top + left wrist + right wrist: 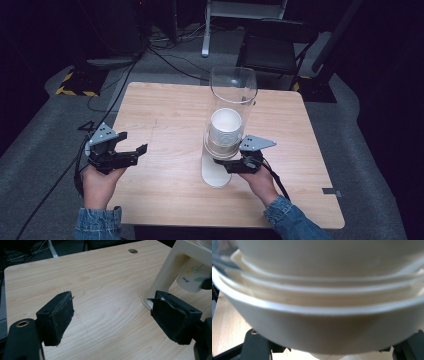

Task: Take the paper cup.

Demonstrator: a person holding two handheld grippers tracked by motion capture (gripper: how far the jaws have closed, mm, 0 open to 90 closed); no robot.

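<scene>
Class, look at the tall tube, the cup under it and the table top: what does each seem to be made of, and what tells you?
Tall tube: clear glossy plastic, probably; the floor shows through it and its rim glints.
Cup: likely paper, matt off-white with a printed leaf pattern.
Table: pale wood or wood-look laminate; smooth, with grain lines.

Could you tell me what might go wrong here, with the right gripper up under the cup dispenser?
1. The right gripper reaches under the tall clear cup dispenser; a sideways tug could tip it on its narrow base.
2. Several nested paper cups might drop together.
3. The left gripper, open, steadies nothing.
</scene>
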